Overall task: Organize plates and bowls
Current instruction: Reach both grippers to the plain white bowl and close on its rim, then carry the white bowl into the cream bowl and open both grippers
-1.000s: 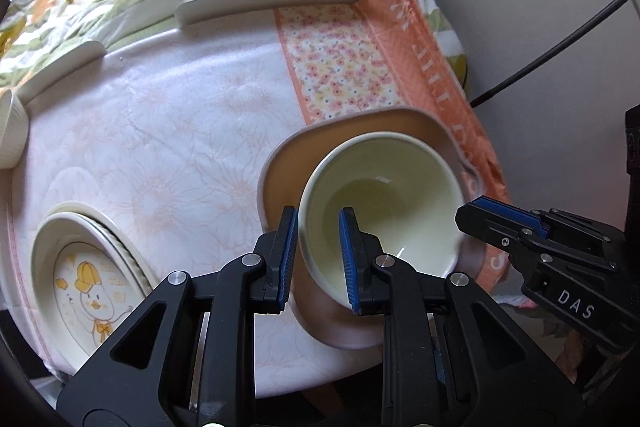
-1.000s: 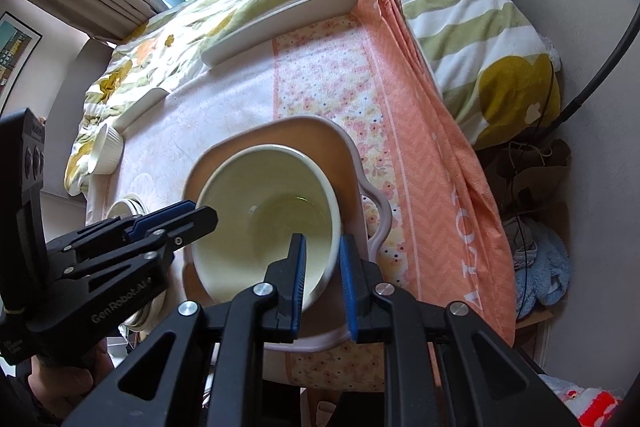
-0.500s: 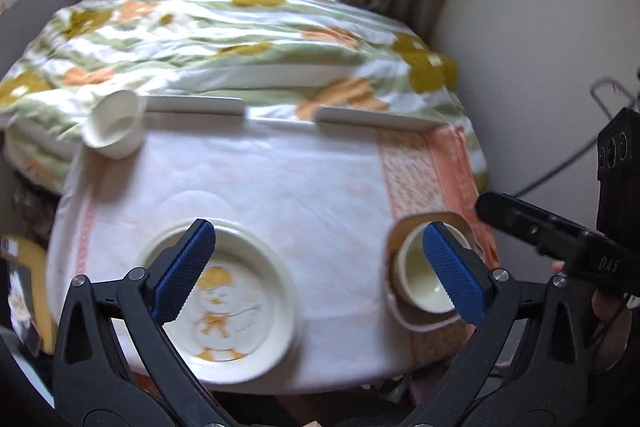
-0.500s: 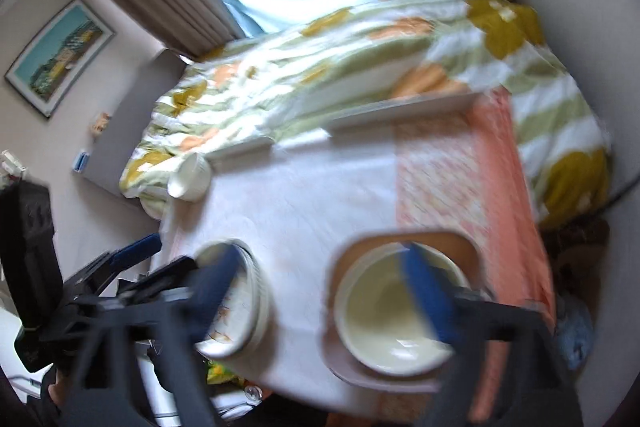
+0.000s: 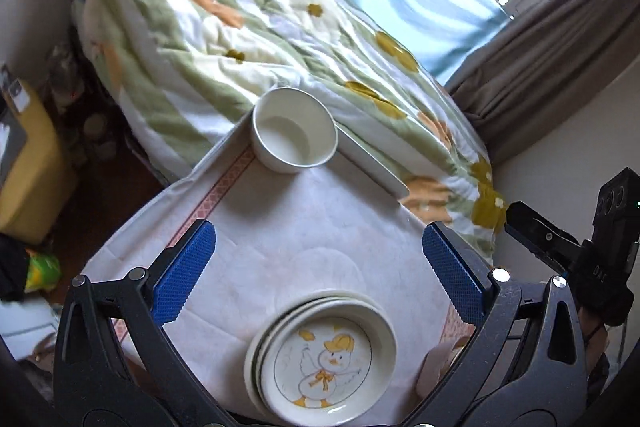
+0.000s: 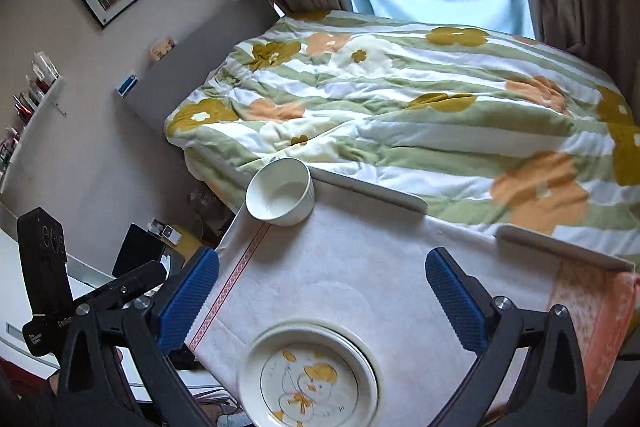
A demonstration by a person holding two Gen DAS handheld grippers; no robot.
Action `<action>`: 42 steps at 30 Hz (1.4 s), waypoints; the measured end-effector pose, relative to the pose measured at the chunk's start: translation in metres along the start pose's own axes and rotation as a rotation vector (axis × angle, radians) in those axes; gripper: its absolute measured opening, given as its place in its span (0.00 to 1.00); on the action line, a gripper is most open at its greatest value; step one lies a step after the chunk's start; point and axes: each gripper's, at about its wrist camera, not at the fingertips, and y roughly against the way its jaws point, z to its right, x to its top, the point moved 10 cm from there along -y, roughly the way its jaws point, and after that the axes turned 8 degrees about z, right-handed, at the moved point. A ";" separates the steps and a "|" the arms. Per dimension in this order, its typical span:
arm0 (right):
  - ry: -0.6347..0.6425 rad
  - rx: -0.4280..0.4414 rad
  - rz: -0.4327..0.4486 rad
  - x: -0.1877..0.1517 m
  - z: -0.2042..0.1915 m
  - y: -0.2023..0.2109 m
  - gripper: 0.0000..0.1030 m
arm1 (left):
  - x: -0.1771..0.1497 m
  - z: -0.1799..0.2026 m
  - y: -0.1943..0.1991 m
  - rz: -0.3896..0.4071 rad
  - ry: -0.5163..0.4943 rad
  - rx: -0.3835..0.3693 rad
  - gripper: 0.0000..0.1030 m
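A stack of white plates with a duck picture (image 5: 324, 359) lies at the table's near edge; it also shows in the right wrist view (image 6: 308, 375). A white bowl (image 5: 294, 129) stands at the far left corner of the table, also seen in the right wrist view (image 6: 280, 191). My left gripper (image 5: 318, 277) is open and empty above the plates. My right gripper (image 6: 320, 301) is open and empty above them too. The right gripper's body shows at the right of the left wrist view (image 5: 576, 251). An edge of pale dishware (image 5: 436, 367) peeks out behind the left gripper's right finger.
The table has a white cloth (image 6: 360, 267) with an orange patterned strip (image 6: 592, 311) on the right. A bed with a flowered quilt (image 6: 420, 99) lies just beyond the table. A yellow box (image 5: 28, 163) stands on the floor at the left.
Both grippers let go of the cream bowl set in the tan dish, opened wide and swung left. They now face the duck plates and the white bowl.
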 end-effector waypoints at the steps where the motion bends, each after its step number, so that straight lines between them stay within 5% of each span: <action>1: 0.006 -0.017 -0.022 0.004 -0.001 -0.015 1.00 | 0.006 -0.009 -0.010 -0.008 0.021 -0.003 0.99; 8: 0.024 -0.025 -0.195 0.009 -0.008 -0.131 1.00 | 0.025 -0.041 -0.100 -0.126 0.104 -0.034 0.73; 12: -0.018 -0.023 -0.274 -0.002 -0.005 -0.179 0.77 | 0.023 -0.051 -0.144 -0.201 0.158 -0.047 0.52; 20: -0.042 -0.021 -0.350 -0.018 -0.008 -0.230 0.49 | 0.029 -0.062 -0.188 -0.246 0.131 -0.017 0.39; 25: -0.057 -0.013 -0.357 -0.023 -0.008 -0.241 0.23 | 0.032 -0.076 -0.195 -0.242 0.113 0.023 0.20; 27: -0.056 -0.021 -0.357 -0.024 -0.008 -0.243 0.12 | 0.032 -0.077 -0.193 -0.240 0.097 0.024 0.20; 42: -0.098 -0.030 -0.298 -0.026 -0.003 -0.216 0.11 | 0.037 -0.042 -0.167 -0.195 -0.078 0.024 0.19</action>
